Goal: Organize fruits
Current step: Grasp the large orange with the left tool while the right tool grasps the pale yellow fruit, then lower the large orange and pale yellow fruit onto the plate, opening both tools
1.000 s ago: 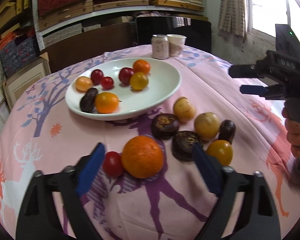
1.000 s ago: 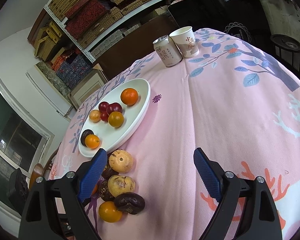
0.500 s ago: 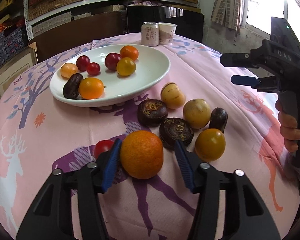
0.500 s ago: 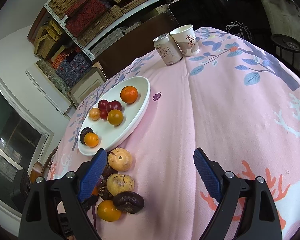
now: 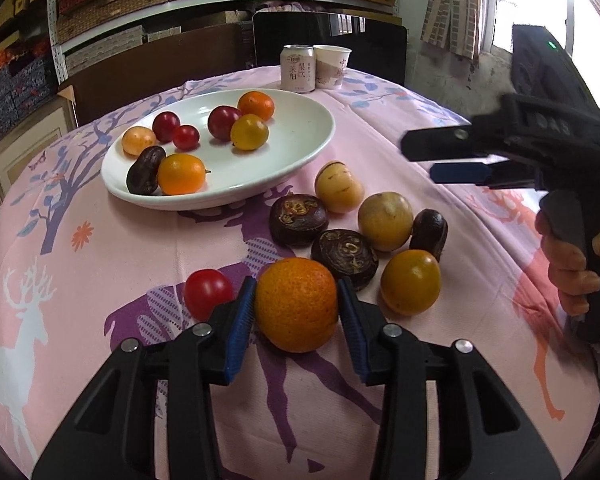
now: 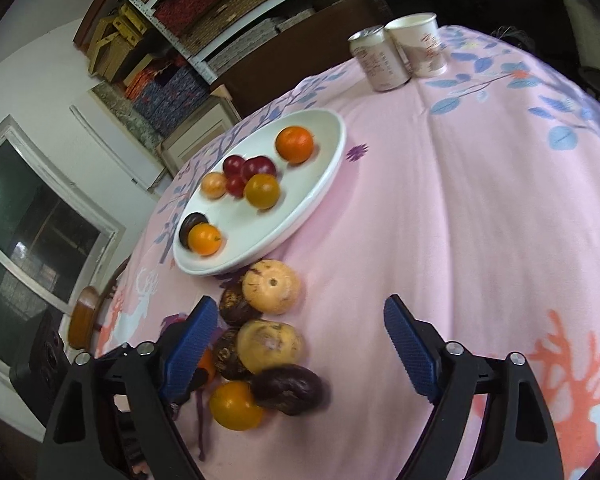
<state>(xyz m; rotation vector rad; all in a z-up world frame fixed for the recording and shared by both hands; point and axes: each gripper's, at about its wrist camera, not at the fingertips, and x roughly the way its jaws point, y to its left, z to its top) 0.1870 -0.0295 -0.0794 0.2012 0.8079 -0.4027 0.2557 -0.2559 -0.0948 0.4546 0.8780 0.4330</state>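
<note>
Pink tablecloth [image 5: 100, 240], white plate [image 5: 300, 152] holding fruit

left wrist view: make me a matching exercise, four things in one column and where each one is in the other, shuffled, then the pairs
Things
1. big orange
2. red tomato
3. drink can
4. dark oblong fruit

Places
A. at the table's far edge, next to the paper cup
B. in the white plate, against an orange fruit
C. between the pads of the left gripper, which is closing
D. on the cloth just outside the left pad

Pairs: 1-C, 2-D, 3-A, 4-B
</note>
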